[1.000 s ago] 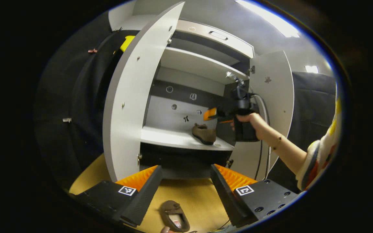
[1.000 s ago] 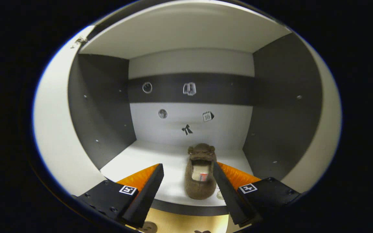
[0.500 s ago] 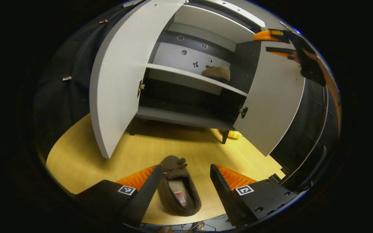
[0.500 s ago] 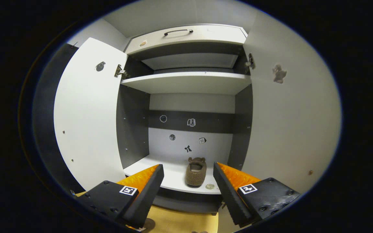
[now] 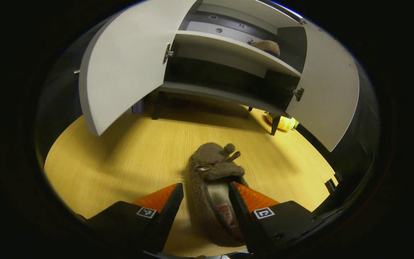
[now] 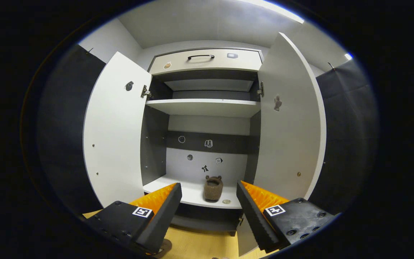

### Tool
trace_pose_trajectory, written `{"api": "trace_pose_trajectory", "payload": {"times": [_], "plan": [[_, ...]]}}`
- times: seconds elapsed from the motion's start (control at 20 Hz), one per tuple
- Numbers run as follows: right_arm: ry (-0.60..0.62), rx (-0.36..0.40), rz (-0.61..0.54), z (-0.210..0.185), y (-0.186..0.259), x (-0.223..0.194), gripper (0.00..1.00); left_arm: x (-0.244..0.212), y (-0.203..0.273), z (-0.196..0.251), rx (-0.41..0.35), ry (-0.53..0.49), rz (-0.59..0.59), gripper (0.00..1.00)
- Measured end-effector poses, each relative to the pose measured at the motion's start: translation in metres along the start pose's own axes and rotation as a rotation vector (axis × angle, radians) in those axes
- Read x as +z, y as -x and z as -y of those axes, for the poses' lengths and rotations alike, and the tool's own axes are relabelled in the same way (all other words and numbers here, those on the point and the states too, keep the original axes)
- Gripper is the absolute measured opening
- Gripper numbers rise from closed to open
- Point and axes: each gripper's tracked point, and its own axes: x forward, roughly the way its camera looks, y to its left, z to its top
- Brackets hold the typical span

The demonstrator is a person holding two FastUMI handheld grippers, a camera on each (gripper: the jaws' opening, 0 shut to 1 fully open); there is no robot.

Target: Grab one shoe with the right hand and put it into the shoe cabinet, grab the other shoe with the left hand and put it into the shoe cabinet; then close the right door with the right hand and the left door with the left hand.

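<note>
Straddling the brown shoe on the floor [image 5: 212,187], the left gripper [image 5: 205,201] has its fingers spread, one at each side of the shoe's heel end; whether either finger touches it I cannot tell. That shoe lies on the yellow wooden floor [image 5: 128,158], toe toward the shoe cabinet [image 5: 228,64] farther off. Both cabinet doors stand open: the left door [image 5: 124,68] and the right door [image 5: 327,93]. A small yellow object [image 5: 284,123] sits by the cabinet's right leg. The right gripper [image 6: 208,207] is held back from the cabinet, fingers apart and holding nothing. Beyond it, the other shoe [image 6: 213,188] rests on the lower white shelf [image 6: 192,190], right of centre, under the upper shelf [image 6: 203,107] and drawer [image 6: 203,60].
</note>
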Motion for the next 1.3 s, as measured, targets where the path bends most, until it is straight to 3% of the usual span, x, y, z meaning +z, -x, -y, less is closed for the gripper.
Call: {"api": "trace_pose_trajectory", "payload": {"times": [0.25, 0.4, 0.45, 0.5, 0.55, 0.6, 0.65, 1.0, 1.1, 1.3], "plan": [[0.032, -0.029, -0.003, 0.016, 0.011, 0.0, 0.98, -0.005, -0.018, -0.001, -0.02, 0.028, -0.013, 0.67], [0.037, -0.028, -0.016, 0.018, 0.012, -0.006, 0.98, -0.006, -0.019, -0.004, -0.001, 0.007, -0.009, 0.47], [0.039, -0.026, -0.027, 0.019, 0.011, -0.009, 0.98, -0.004, -0.019, -0.007, 0.021, 0.003, 0.001, 0.43], [0.04, -0.024, -0.04, 0.02, 0.01, -0.013, 0.98, -0.001, -0.019, -0.01, 0.049, -0.01, 0.015, 0.31], [0.04, -0.02, -0.053, 0.02, 0.009, -0.017, 0.98, 0.003, -0.018, -0.015, 0.08, -0.033, 0.03, 0.29], [0.039, -0.016, -0.063, 0.02, 0.009, -0.021, 0.98, 0.003, -0.019, -0.014, 0.084, -0.05, 0.031, 0.14], [0.04, -0.013, -0.07, 0.02, 0.008, -0.023, 0.98, 0.003, -0.017, -0.014, 0.085, -0.066, 0.031, 0.11], [0.047, 0.008, -0.087, 0.024, 0.004, -0.031, 0.98, 0.02, -0.004, -0.014, 0.066, -0.063, 0.007, 0.05], [0.038, 0.013, -0.086, 0.025, 0.002, -0.031, 0.98, 0.049, 0.019, -0.001, 0.061, -0.102, 0.057, 0.05], [0.001, 0.047, -0.079, 0.021, -0.002, -0.035, 0.98, 0.135, 0.072, 0.046, -0.019, -0.106, 0.198, 0.05]]}}
